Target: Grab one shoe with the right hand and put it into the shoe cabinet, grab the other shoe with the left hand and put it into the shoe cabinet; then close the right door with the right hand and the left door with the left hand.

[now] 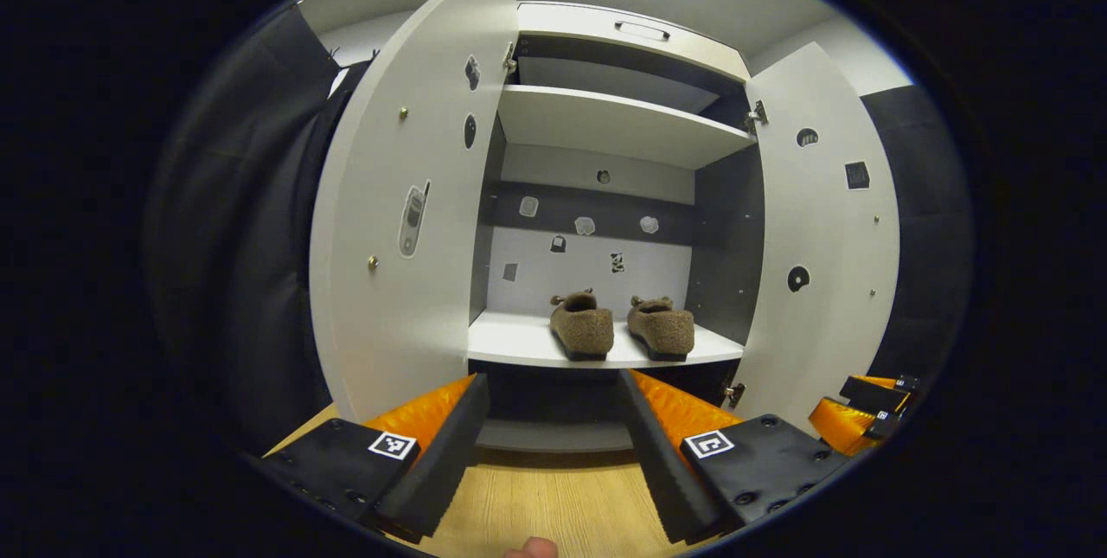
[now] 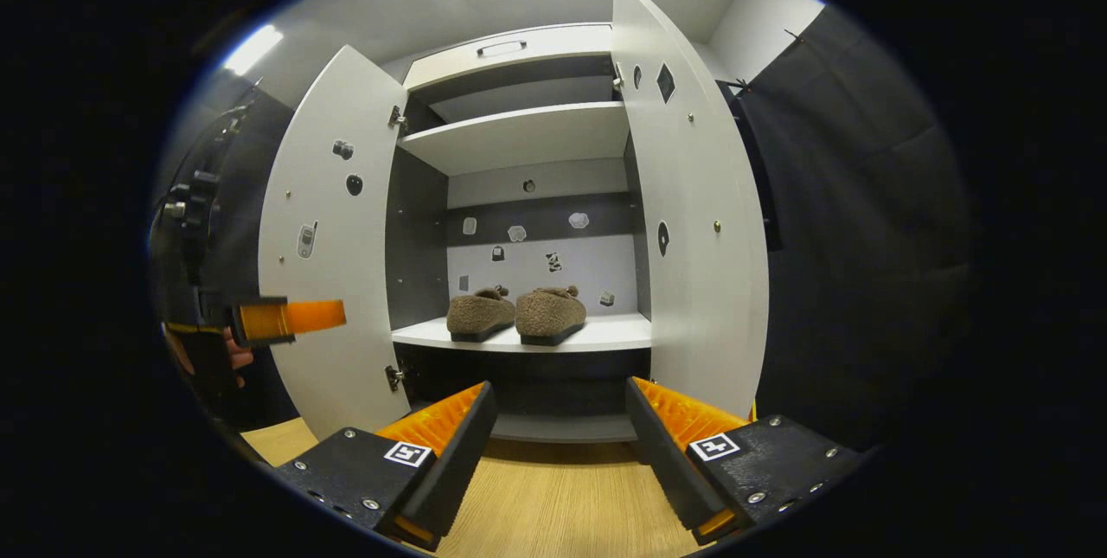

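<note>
I see both shoes [image 1: 621, 326] standing side by side, almost touching, on the lower shelf [image 1: 519, 342] of the shoe cabinet [image 1: 636, 39], toward its right half and near the front edge. The left door [image 1: 415, 195] and the right door [image 1: 822, 229] both stand wide open. My left gripper [image 1: 553, 454] and my right gripper [image 2: 560, 454] hang in front of the cabinet above the wooden floor [image 2: 553, 506], their jaws spread wide, holding nothing.

No legible writing

Small stickers [image 1: 413, 219] on cabinet doors [image 1: 406, 221] and back panel [image 2: 553, 268] too tiny to read; square coded markers [image 2: 407, 452] on gripper bodies, no letters or numbers.
</note>
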Demonstrator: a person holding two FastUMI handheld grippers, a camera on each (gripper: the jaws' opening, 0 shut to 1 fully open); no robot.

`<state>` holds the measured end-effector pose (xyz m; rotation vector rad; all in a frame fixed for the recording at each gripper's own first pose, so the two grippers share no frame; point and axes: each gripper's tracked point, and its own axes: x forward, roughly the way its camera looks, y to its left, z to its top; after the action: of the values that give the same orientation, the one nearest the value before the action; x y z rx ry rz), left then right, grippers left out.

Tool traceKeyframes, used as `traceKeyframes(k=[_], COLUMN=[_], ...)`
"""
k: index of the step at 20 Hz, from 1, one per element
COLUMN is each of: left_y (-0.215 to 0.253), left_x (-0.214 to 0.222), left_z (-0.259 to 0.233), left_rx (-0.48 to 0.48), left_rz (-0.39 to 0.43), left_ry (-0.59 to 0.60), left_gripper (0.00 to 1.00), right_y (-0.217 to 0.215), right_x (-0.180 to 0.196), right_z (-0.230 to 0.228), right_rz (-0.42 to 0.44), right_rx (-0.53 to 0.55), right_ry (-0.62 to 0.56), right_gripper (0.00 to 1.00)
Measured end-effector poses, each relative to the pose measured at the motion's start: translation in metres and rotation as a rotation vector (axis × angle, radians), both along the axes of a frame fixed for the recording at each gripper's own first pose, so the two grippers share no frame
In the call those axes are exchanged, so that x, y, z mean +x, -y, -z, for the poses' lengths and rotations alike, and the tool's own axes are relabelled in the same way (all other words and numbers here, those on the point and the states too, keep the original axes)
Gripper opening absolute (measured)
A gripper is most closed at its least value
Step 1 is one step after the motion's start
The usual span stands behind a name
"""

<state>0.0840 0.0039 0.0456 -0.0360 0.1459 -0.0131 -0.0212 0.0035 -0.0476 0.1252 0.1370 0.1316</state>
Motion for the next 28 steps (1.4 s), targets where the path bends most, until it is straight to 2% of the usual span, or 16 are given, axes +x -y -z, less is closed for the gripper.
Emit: traceKeyframes(k=[4, 7, 8, 11, 15, 16, 21, 24, 28], left_y=[0.005, 0.007, 0.009, 0.014, 0.016, 0.016, 0.011, 0.008, 0.007], left_x=[-0.012, -0.016, -0.017, -0.018, -0.020, -0.020, -0.021, -0.021, -0.023], left_z=[0.000, -0.002, 0.000, 0.001, 0.001, 0.003, 0.007, 0.009, 0.011], left_rx=[-0.039, -0.042, -0.039, -0.033, -0.005, -0.002, -0.001, -0.005, -0.022], left_rz=[0.006, 0.009, 0.012, 0.030, 0.035, 0.036, 0.032, 0.027, 0.025], left_ry=[0.040, 0.077, 0.074, 0.077, 0.088, 0.084, 0.067, 0.062, 0.055], left_gripper=[0.94, 0.99, 0.97, 0.99, 0.97, 0.94, 0.97, 0.94, 0.99], right_y=[0.004, 0.027, 0.041, 0.091, 0.171, 0.187, 0.251, 0.259, 0.253], right_x=[-0.001, -0.002, -0.001, 0.004, 0.010, 0.014, 0.038, 0.059, 0.075], right_z=[-0.027, -0.069, -0.082, -0.118, -0.150, -0.155, -0.161, -0.155, -0.152], right_rz=[-0.009, -0.011, 0.005, 0.071, 0.215, 0.246, 0.358, 0.348, 0.335], right_rx=[0.017, 0.006, -0.006, -0.012, -0.070, -0.081, -0.145, -0.156, -0.150], right_ry=[0.039, 0.087, 0.095, 0.111, 0.150, 0.150, 0.146, 0.126, 0.135], right_gripper=[0.93, 0.93, 0.92, 0.92, 0.92, 0.92, 0.92, 0.93, 0.93])
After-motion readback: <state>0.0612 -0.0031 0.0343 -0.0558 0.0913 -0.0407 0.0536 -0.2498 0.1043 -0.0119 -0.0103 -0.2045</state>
